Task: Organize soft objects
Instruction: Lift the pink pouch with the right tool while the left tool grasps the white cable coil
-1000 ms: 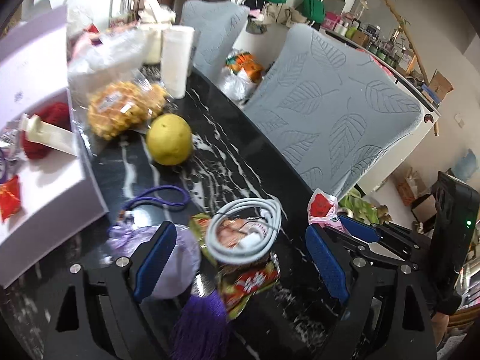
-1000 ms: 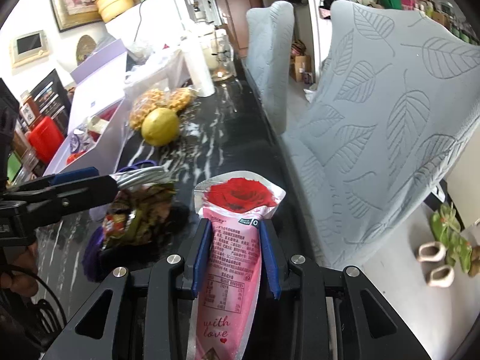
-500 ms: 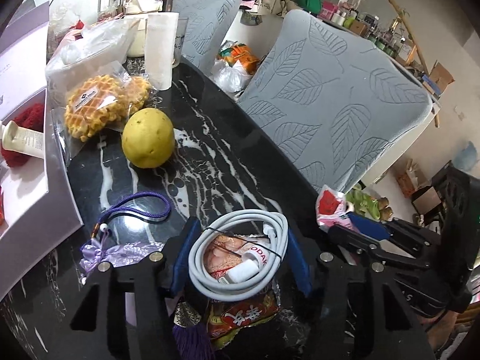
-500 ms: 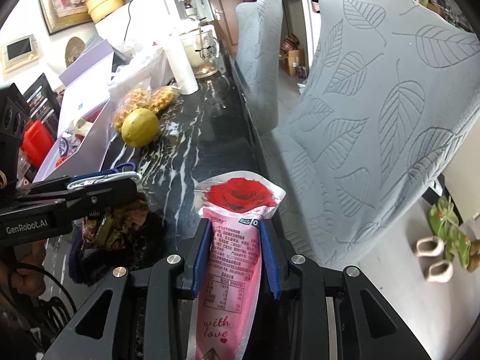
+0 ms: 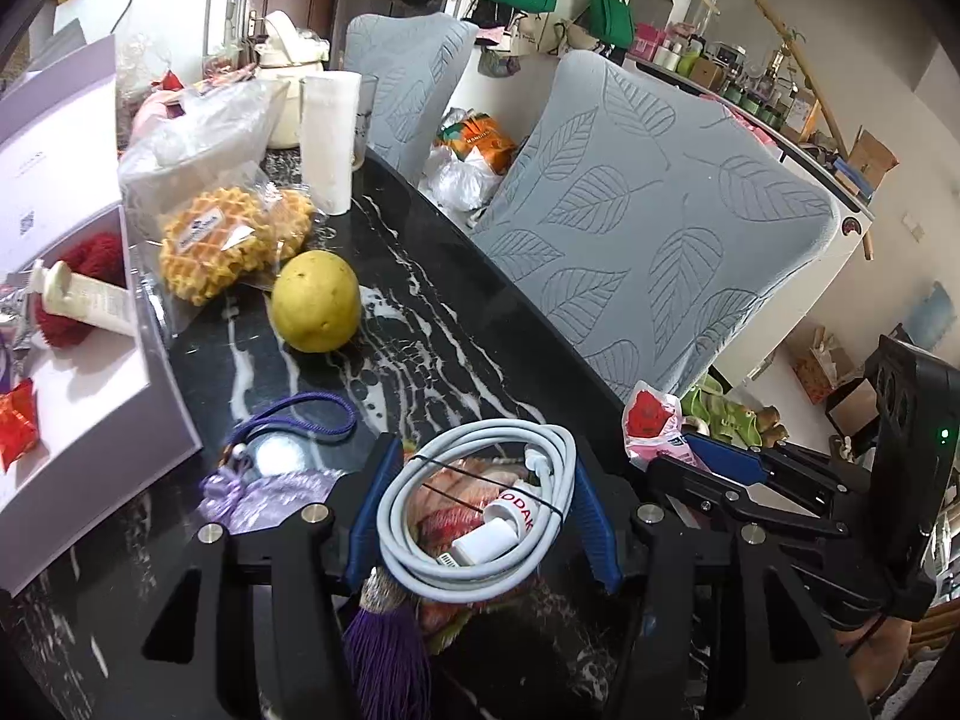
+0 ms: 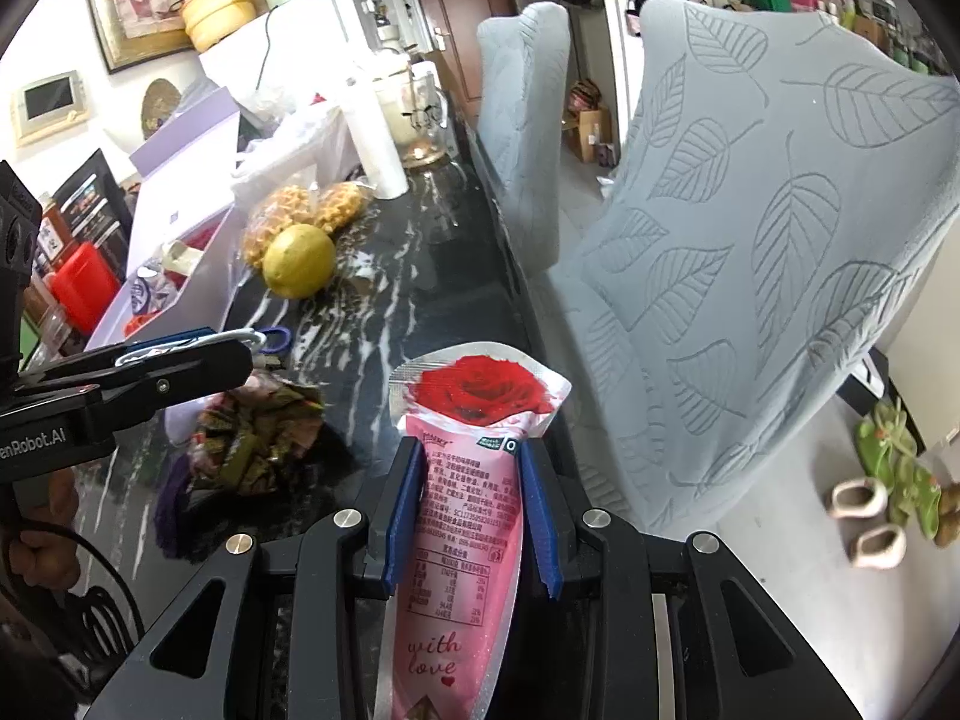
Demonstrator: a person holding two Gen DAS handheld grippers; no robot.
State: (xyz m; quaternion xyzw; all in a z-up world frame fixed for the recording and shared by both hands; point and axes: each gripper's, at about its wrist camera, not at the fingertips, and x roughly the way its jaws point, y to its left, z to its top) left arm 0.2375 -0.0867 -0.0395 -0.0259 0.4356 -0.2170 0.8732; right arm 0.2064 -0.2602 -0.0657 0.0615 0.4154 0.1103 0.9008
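Note:
A coiled white cable point(image 5: 492, 435) lies on a crumpled snack packet point(image 5: 447, 525) on the black marble table point(image 5: 432, 348). My left gripper point(image 5: 480, 480) is shut on the coil, its blue pads pressed against both sides. A lilac pouch point(image 5: 264, 492) with a purple cord and a purple tassel point(image 5: 384, 648) lies just to its left. My right gripper point(image 6: 470, 456) is shut on a pink packet with a red rose print point(image 6: 474, 396), held over the table's right edge. The left gripper point(image 6: 180, 354) also shows from the side in the right wrist view.
A yellow fruit point(image 5: 316, 309), bagged waffles point(image 5: 216, 246) and a white paper roll point(image 5: 329, 138) stand farther back. An open white box point(image 5: 90, 396) on the left holds a red woolly item point(image 5: 90, 252) and a tube point(image 5: 84, 300). Grey leaf-patterned chairs point(image 5: 660, 228) line the right edge.
My left gripper came forward over the cable coil and its jaws closed from wide apart onto the coil. The right gripper kept hold of the pink packet without moving.

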